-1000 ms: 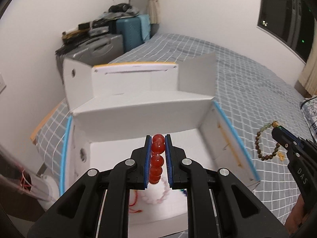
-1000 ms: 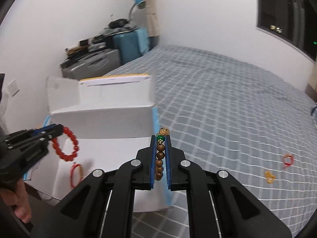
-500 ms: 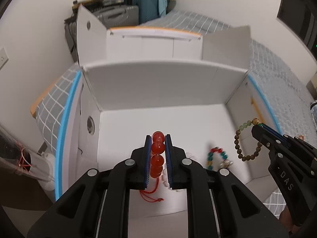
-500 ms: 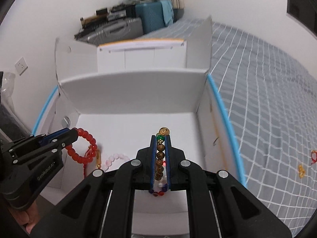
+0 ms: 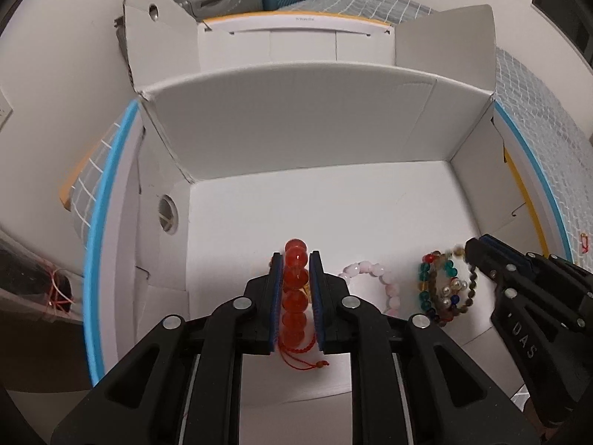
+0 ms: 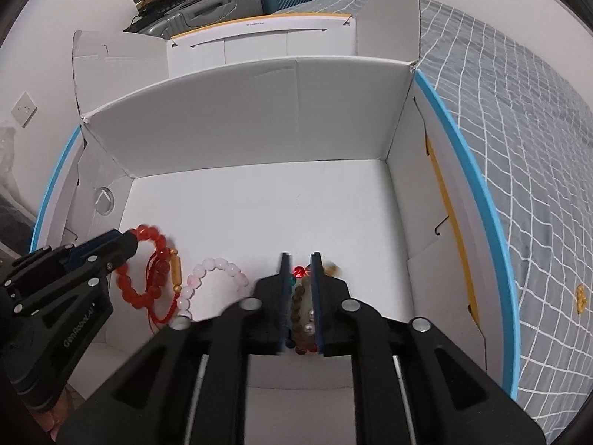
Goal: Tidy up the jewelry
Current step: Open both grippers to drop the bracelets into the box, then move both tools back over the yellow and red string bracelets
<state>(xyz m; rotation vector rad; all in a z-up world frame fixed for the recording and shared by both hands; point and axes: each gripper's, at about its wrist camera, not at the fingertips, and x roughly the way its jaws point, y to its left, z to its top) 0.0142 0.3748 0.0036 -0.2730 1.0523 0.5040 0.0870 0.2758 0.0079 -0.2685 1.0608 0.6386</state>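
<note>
My left gripper is down inside the white cardboard box, shut on a red bead bracelet; it also shows in the right wrist view. My right gripper is low in the box with its jaws slightly parted around a brown bead bracelet, which lies over a multicolour bead bracelet on the box floor. A pink bead bracelet lies between the two grippers.
The box stands on a bed with a grey checked cover. Small gold and red trinkets lie on the cover to the right. Suitcases stand beyond the box by the wall.
Both grippers have come down into the box with their bracelets. The right jaws have parted a little and the brown bracelet now rests on the multicolour one.
</note>
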